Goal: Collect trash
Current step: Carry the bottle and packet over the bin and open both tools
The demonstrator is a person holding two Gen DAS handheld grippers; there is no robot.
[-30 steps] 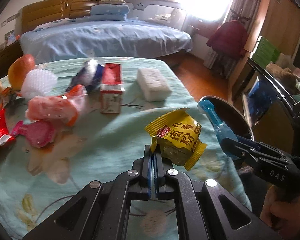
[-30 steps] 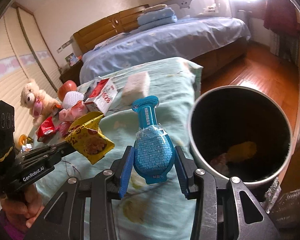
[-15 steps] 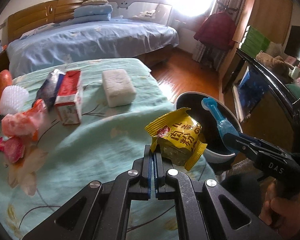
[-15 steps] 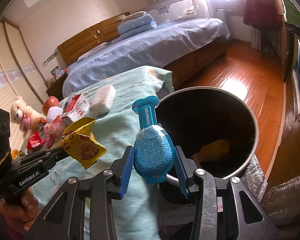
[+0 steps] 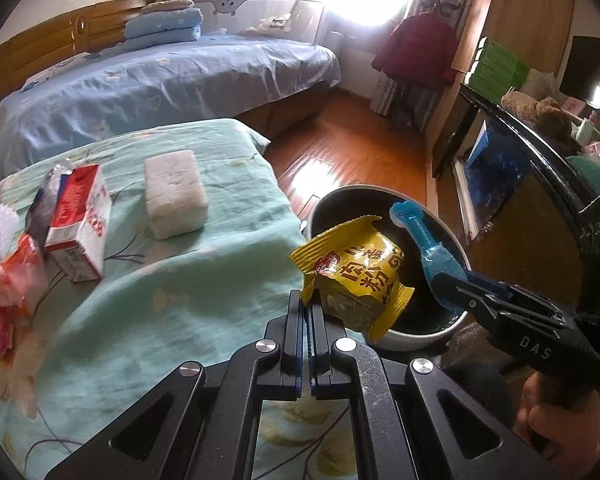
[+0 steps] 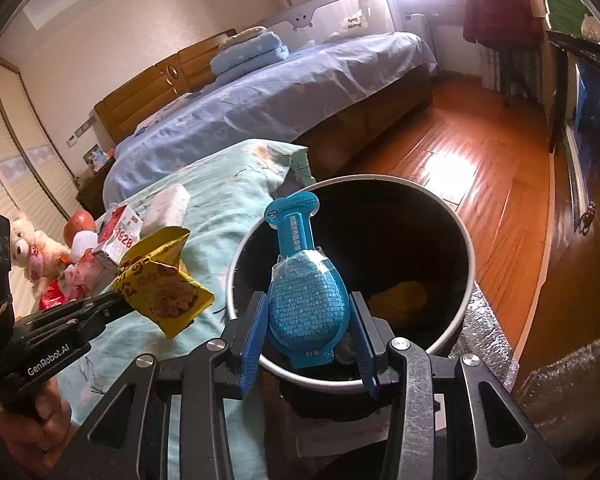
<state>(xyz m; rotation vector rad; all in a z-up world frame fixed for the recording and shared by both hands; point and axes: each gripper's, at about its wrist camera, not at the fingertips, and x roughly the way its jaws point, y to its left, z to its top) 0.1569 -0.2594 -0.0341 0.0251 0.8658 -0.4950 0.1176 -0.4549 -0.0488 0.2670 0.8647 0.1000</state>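
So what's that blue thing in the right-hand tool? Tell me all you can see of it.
The blue packet is a sealed plastic pouch with a rounded, dotted body and a long flat neck ending in a wider printed tab. It stands upright, neck pointing away, with the right tool shut on its body from both sides. It hangs over the near rim of the dark round bin, touching nothing else.

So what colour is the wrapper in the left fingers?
Yellow wrapper with red and black print, clearest in the left wrist view.
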